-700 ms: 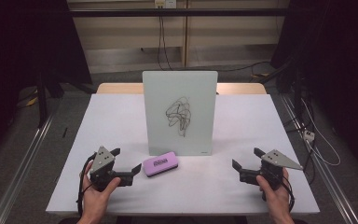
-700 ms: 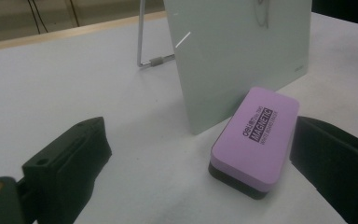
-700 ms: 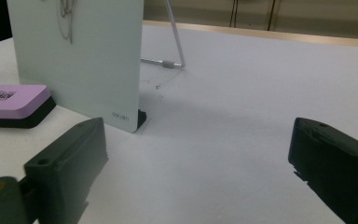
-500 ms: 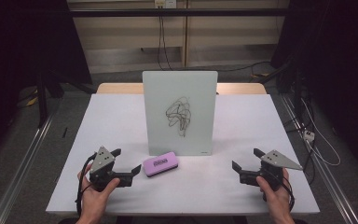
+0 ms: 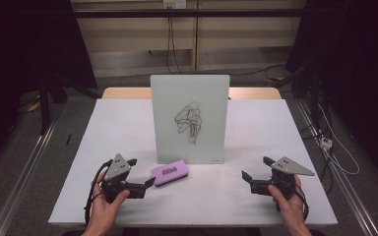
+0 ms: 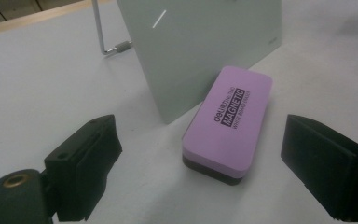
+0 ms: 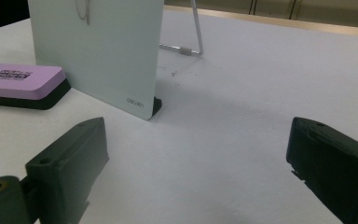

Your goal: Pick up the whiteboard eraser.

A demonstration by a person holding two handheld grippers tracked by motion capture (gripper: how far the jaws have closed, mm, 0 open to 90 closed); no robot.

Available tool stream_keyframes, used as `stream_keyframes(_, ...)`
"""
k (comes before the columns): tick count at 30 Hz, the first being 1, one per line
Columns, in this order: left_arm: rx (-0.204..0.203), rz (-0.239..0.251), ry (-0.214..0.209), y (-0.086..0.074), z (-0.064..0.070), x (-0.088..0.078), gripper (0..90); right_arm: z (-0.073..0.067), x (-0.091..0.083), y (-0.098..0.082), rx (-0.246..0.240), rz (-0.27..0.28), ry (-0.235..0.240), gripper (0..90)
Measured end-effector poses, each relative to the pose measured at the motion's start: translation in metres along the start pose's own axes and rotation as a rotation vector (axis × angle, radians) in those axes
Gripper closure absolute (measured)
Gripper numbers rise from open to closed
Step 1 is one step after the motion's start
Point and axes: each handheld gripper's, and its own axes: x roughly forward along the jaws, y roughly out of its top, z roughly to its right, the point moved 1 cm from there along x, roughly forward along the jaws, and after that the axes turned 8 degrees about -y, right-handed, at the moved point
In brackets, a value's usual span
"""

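Close to the person, the left hand-held gripper (image 5: pixel 142 173) sits low over the white counter (image 5: pixel 216 196). Its two black jaws are wide apart and hold nothing. Just in front of them lies a purple eraser (image 5: pixel 169 174) with a black bottom. It lies flat on the counter and no jaw touches it. In the left gripper view the eraser (image 6: pixel 229 122) is between the two jaws but a bit farther off.

On the other side, well apart from the eraser, the right hand-held gripper (image 5: pixel 257 170) also has its jaws wide apart and empty.

Right behind the eraser a small white board (image 5: pixel 190 118) stands up. A dark scribble (image 5: pixel 188 121) is drawn on it.
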Motion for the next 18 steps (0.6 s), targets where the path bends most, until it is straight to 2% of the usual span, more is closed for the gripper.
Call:
stream_keyframes(4,-0.002,-0.034,-0.023,0.0,-0.002,-0.001,10.4,-0.002,0.0,0.0,0.006,0.002,0.017,5.0)
stream_keyframes(7,-0.014,-0.062,-0.077,0.003,-0.004,0.002,9.8,-0.001,0.001,0.001,0.012,-0.002,0.022,5.1)
stream_keyframes(9,0.001,-0.048,-0.067,0.007,-0.003,0.002,9.8,-0.001,0.002,0.001,0.002,-0.002,0.023,5.0)
stream_keyframes(13,0.018,-0.051,-0.069,0.017,-0.003,0.003,9.7,-0.004,0.004,0.002,-0.02,-0.007,0.028,4.9)
stream_keyframes(14,0.017,-0.066,-0.079,0.019,-0.003,0.004,9.6,-0.005,0.005,0.002,-0.017,-0.01,0.033,4.8)
stream_keyframes(15,0.027,-0.088,-0.078,0.022,-0.002,0.006,9.3,-0.006,0.006,0.002,-0.039,-0.021,0.042,4.7)
stream_keyframes(18,0.048,-0.127,-0.072,0.027,0.0,0.01,9.1,-0.007,0.007,0.003,-0.048,-0.025,0.056,4.6)
